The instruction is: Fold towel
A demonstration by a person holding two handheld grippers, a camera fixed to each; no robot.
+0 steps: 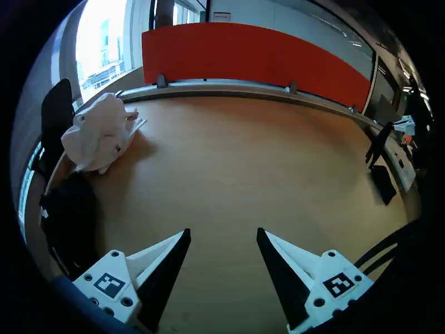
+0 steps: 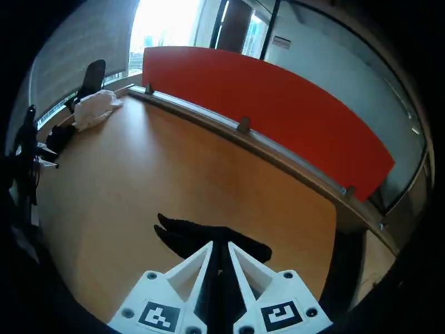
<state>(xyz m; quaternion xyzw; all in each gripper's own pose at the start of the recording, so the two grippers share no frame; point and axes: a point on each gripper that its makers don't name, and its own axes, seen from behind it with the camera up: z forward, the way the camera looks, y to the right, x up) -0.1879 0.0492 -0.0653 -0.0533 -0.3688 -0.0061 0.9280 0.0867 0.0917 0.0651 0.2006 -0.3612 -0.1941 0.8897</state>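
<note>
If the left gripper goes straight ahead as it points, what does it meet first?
Likely the bare table: the left gripper seems angled down onto it, short of the red divider. The white towel sits off-line.

Open-plan office. Long pale wooden desk (image 1: 250, 167) edged at the back by a red divider panel (image 1: 250, 55) on metal brackets. Black office chair (image 1: 57, 114) at the desk's end, tall windows (image 1: 103, 50) onto city buildings, pale partition wall (image 1: 311, 28) behind the divider.
</note>
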